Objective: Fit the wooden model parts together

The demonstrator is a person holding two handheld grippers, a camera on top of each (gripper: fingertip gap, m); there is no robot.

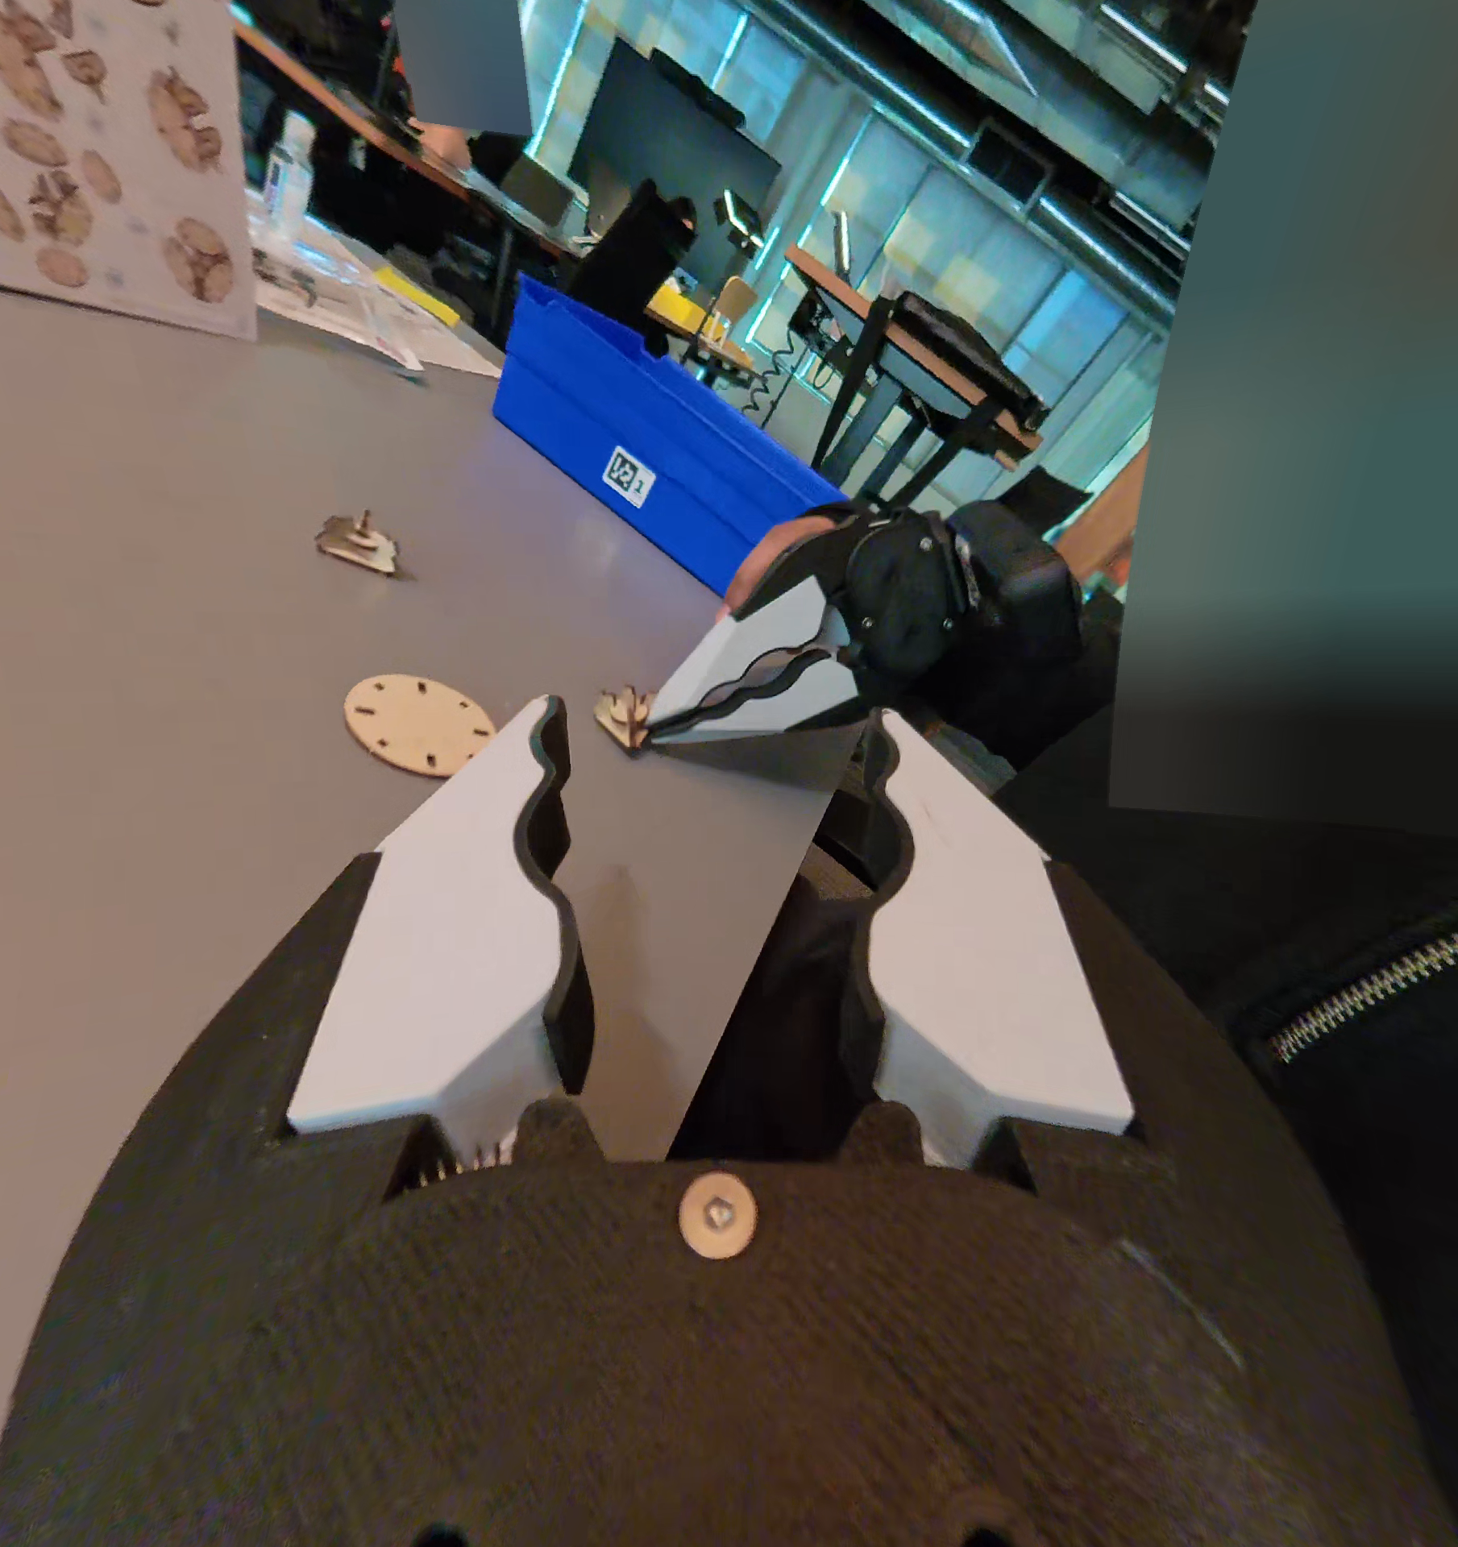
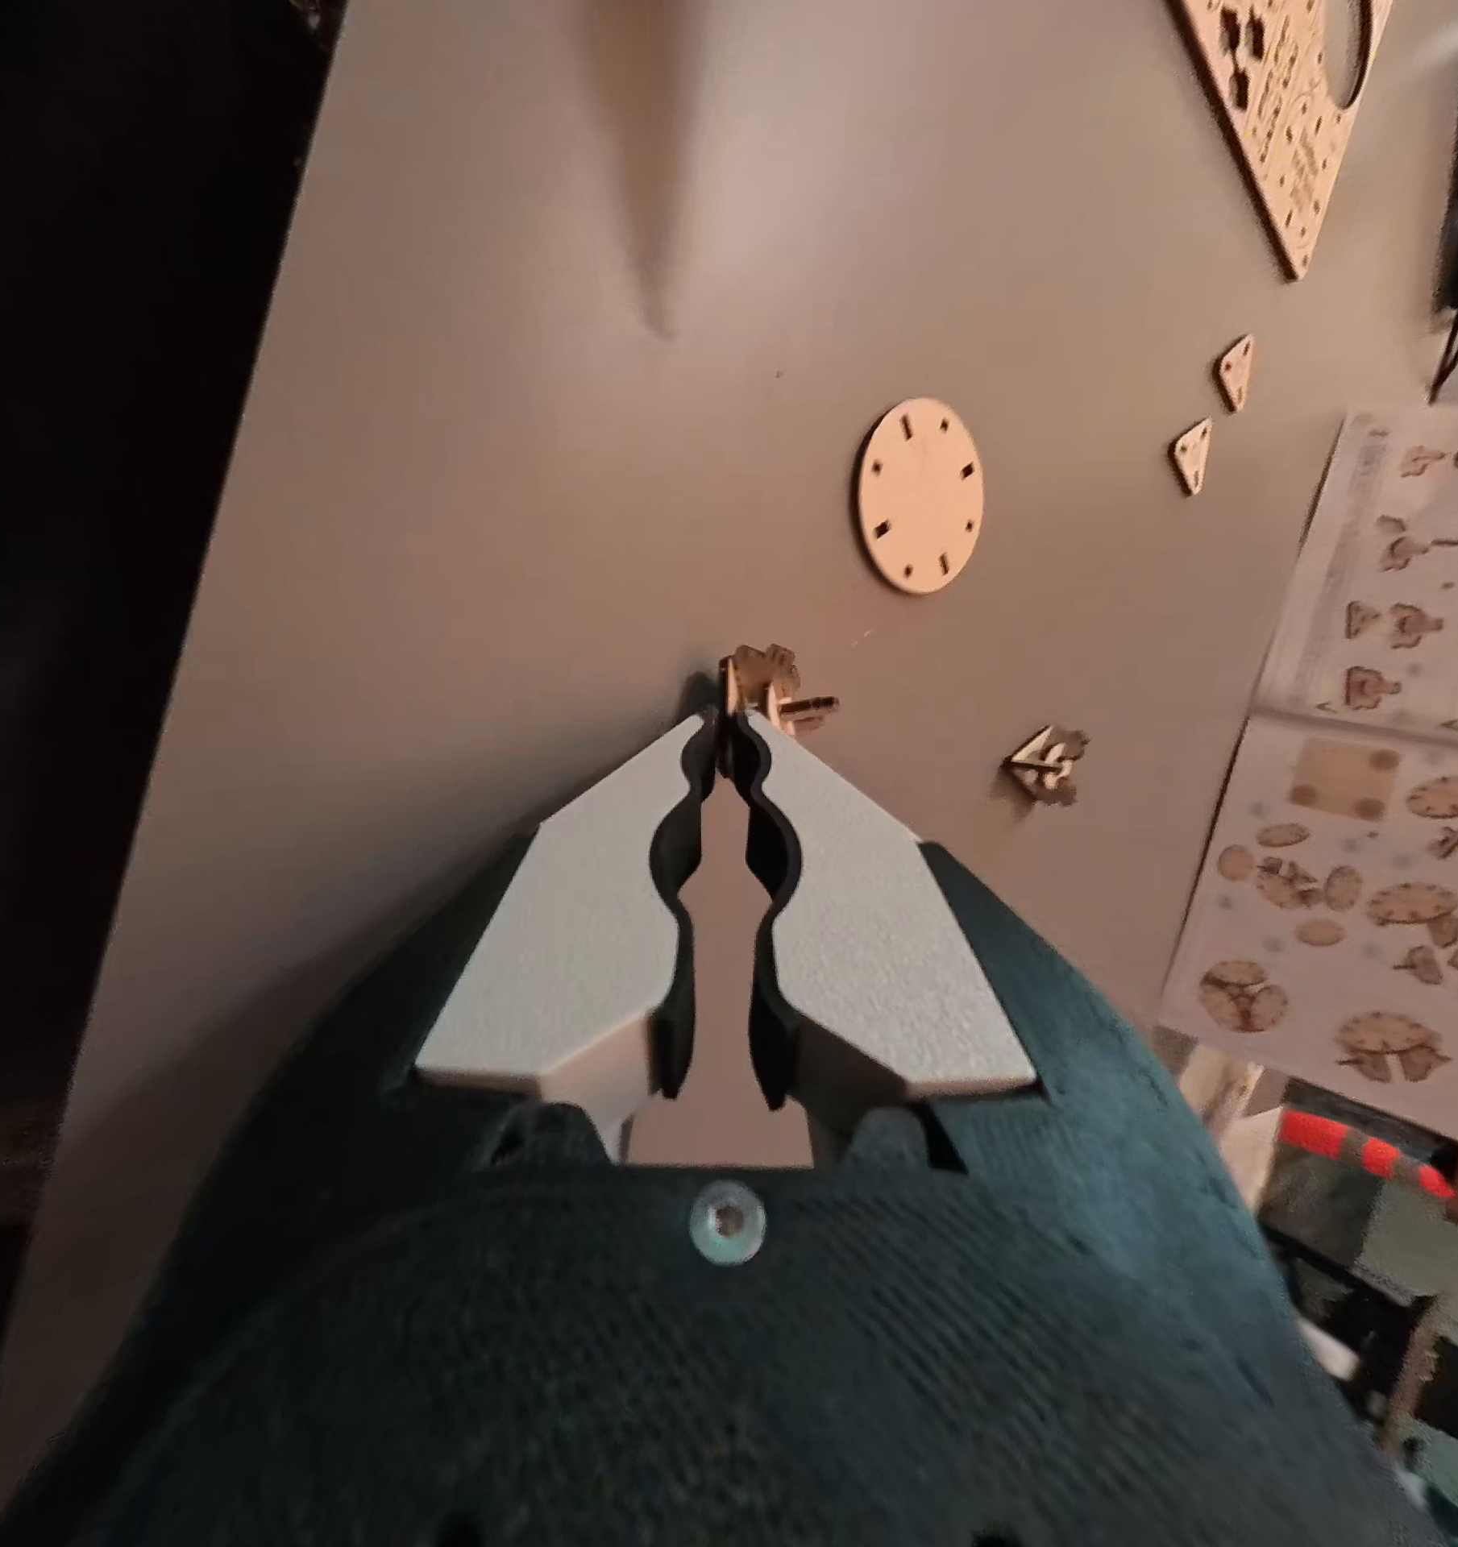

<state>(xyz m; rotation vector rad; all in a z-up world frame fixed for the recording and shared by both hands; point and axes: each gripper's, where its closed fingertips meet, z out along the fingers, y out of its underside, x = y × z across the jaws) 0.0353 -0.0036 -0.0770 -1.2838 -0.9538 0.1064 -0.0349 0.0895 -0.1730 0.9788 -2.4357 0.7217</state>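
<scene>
Wooden assembly [image 2: 763, 682] pinched at the tips of the right gripper [image 2: 729, 724], low over the grey table [image 2: 499, 418], near the slotted disc [image 2: 919, 495]. Left gripper [image 1: 713, 728] spread wide, bare, close by.

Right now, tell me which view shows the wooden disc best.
The right wrist view: the disc lies whole and almost face-on on the table, every slot clear. In the left wrist view the disc is seen at a low slant, its near edge cut off by the left gripper's fingertip.
</scene>
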